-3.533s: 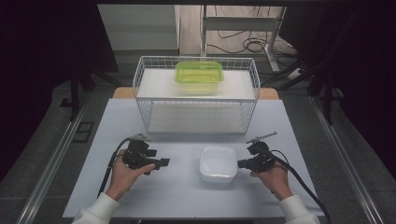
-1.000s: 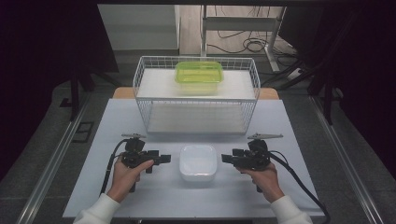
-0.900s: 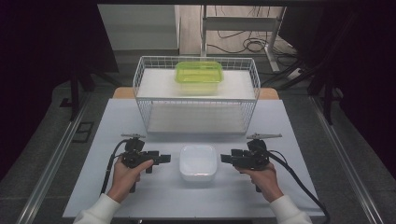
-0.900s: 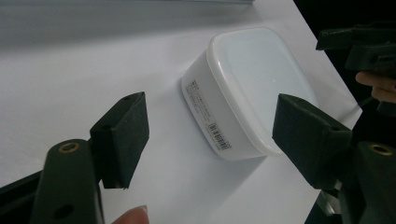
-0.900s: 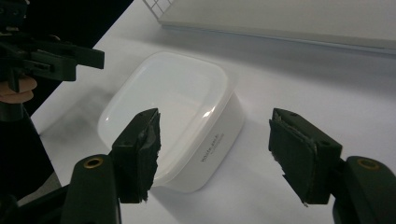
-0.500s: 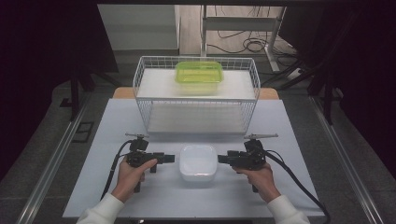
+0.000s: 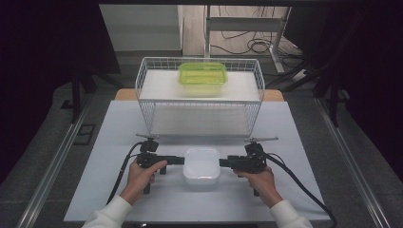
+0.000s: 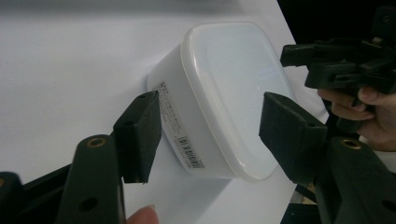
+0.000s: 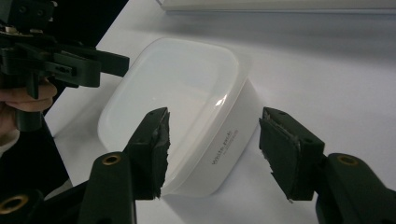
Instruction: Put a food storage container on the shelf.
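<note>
white lidded box (image 7: 202, 165) on table (image 7: 119, 137), contents unseen

My two tongs are matte black all over. The left tongs (image 7: 178, 160) and right tongs (image 7: 224, 162) each trail a black cable and carry a thin grey plate on top. Their flat rectangular pads (image 9: 154, 140) look scuffed, with brass-coloured screws set in the arms behind. My sleeves (image 7: 107, 216) are white.

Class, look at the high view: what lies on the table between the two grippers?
In the high view, the white lidded container lies between the left gripper and right gripper.
</note>
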Tool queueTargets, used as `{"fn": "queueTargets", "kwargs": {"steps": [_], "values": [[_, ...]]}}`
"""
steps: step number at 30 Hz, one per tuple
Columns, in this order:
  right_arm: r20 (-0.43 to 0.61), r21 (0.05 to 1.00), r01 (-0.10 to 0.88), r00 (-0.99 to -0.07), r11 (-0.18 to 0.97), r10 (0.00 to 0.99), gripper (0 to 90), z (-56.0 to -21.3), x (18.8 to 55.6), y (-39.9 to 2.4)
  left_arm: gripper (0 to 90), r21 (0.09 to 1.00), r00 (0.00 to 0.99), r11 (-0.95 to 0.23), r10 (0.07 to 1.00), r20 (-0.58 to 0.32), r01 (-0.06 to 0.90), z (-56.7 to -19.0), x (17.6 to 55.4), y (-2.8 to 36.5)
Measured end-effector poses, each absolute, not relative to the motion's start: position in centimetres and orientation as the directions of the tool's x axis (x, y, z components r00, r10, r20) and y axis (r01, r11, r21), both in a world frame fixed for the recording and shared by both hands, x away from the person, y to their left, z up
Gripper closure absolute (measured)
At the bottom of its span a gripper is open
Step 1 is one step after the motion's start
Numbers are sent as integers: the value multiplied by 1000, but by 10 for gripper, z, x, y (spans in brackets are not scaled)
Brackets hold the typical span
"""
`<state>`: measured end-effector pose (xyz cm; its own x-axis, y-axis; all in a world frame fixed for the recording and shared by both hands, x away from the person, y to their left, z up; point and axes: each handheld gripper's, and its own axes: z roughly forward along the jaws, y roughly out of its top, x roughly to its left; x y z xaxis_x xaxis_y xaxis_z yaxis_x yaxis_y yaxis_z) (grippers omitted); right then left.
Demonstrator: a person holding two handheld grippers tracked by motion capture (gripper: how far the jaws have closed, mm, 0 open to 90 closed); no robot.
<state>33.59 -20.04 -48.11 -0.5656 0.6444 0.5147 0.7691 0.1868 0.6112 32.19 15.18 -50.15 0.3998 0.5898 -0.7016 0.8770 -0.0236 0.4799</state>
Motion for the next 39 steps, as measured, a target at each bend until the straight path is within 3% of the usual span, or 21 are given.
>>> {"fn": "queueTargets", "kwargs": {"steps": [19, 28, 39], "values": [[597, 544, 825, -511, 156, 618, 533, -496, 345, -194, 563, 415, 360, -17, 530, -768, 910, -515, 327, 149], [641, 512, 849, -478, 129, 600, 638, -496, 345, -193, 690, 380, 324, 14, 495, -806, 925, -517, 327, 149], [666, 481, 872, -433, 94, 607, 715, -490, 341, -196, 741, 396, 341, 14, 483, -806, 918, -512, 321, 151]]}}
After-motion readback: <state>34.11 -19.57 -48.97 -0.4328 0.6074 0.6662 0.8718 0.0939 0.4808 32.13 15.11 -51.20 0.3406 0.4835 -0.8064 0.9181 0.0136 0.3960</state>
